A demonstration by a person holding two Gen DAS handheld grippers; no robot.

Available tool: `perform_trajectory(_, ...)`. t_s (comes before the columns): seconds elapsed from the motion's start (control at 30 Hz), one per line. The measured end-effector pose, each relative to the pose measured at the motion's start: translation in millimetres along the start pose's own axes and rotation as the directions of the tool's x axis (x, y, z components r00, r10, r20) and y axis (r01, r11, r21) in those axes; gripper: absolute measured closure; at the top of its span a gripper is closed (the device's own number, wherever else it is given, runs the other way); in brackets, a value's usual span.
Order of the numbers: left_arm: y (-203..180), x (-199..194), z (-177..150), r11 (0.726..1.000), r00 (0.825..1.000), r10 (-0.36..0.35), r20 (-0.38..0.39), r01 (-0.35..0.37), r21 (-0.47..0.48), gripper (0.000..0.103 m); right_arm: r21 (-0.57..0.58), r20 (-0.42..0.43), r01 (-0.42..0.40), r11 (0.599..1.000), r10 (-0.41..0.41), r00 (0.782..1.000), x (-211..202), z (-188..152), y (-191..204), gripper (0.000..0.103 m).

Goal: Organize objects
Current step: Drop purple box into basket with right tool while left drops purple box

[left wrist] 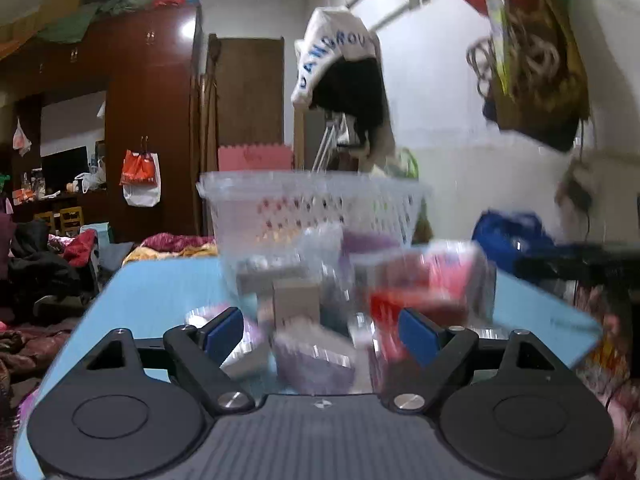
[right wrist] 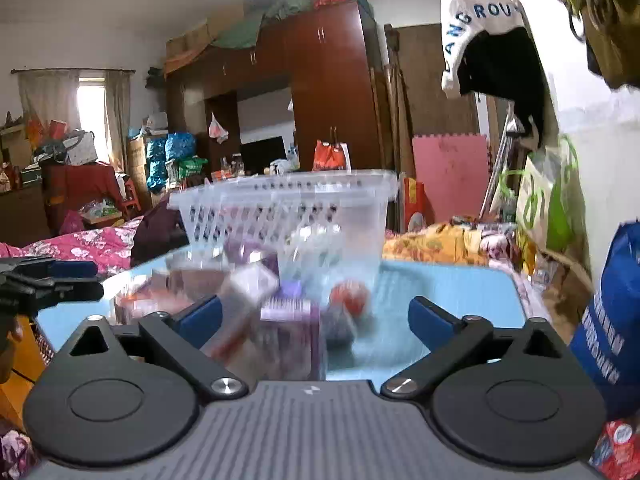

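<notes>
Small boxes: a loose cluster of little cartons and packets sits on the light blue bench [left wrist: 160,292], between you and the basket. All of them are blurred, so no label can be read.
Purple box [right wrist: 290,312]: it stands upright at the near edge of the cluster, just ahead of your right tool. It looks like light, stiff card; take it across its two flat sides and squeeze gently, since thin card may dent.
Red and white box [left wrist: 424,284]: it lies tilted on the right of the cluster in the left view. Judged light and rigid, but glossy, so it may slip; hold it mid-body, not at a corner.
Red round item [right wrist: 348,296]: it sits beside the purple box. Too blurred to tell what it is; if truly round it could roll off.
Basket [left wrist: 312,208]: a clear plastic basket with a perforated wall stands on the bench behind the cluster, touching or nearly touching it. Probably light and flexible, so it could slide if nudged.
Left tool [left wrist: 322,334]: fingers spread apart, holding nothing, hovering just before the cluster.
Right tool [right wrist: 314,316]: fingers also spread wide, holding nothing, aimed at the purple box.
Surroundings: a cluttered bedroom, with a bed and a dark wooden wardrobe [right wrist: 320,92] beyond the bench.
</notes>
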State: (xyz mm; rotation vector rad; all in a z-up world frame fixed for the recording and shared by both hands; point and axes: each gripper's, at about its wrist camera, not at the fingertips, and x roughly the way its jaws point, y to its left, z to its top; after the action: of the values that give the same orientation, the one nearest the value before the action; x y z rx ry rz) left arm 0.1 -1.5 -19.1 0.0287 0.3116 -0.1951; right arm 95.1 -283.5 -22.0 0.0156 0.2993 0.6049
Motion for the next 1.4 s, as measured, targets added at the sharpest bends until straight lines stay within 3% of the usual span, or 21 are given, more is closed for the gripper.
perform_trajectory(0.13,-9.2,7.1,-13.2,0.997,0.999,0.015,-0.039,-0.013,0.075,0.015,0.008,-0.052,-0.055,0.998,0.056,0.997,21.5,9.3,-1.1,0.022)
perform_trajectory(0.23,-9.0,21.6,-19.1,0.996,0.997,0.013,-0.078,-0.006,0.093,0.015,-0.006,-0.080,-0.050,0.999,0.049,0.996,31.2,9.4,5.8,0.027)
perform_trajectory(0.3,-4.5,20.6,-22.2,0.999,0.997,0.002,-0.072,0.002,0.051,0.015,-0.009,-0.094,-0.049,0.999,0.048,0.994,35.3,6.5,8.8,0.042)
perform_trajectory(0.4,2.4,15.9,-25.6,0.999,0.998,0.026,-0.053,-0.024,0.034,0.015,-0.034,-0.100,-0.020,0.999,0.017,0.995,32.6,-2.9,15.4,0.054)
perform_trajectory(0.53,6.4,11.0,-31.4,0.994,0.994,0.098,-0.049,-0.094,0.064,0.015,-0.059,-0.102,-0.012,0.998,0.006,0.995,25.8,-8.9,17.9,0.055)
perform_trajectory(0.63,7.8,12.6,-28.2,0.997,0.996,0.078,-0.044,-0.077,0.029,0.016,-0.048,-0.094,-0.018,0.999,0.014,0.995,20.2,-11.4,16.0,0.055)
perform_trajectory(0.83,-14.7,33.3,-24.4,0.986,0.993,0.108,-0.052,-0.101,0.133,0.015,-0.026,-0.084,-0.033,0.999,0.031,0.996,22.8,-9.8,12.0,0.055)
perform_trajectory(0.97,-8.7,40.5,-25.1,0.992,0.994,0.077,-0.075,-0.070,0.102,0.016,-0.023,-0.082,-0.033,0.999,0.031,0.996,21.3,-10.2,11.0,0.055)
perform_trajectory(1.03,-5.0,41.6,-26.7,0.995,0.995,0.060,-0.079,-0.053,0.085,0.029,-0.022,-0.080,-0.030,0.999,0.028,0.996,20.2,-10.2,11.3,0.055)
perform_trajectory(1.4,5.6,18.6,-17.3,0.998,0.999,0.043,0.014,-0.044,0.034,0.030,-0.028,-0.038,0.021,0.999,-0.022,0.999,5.6,-3.7,8.1,0.055)
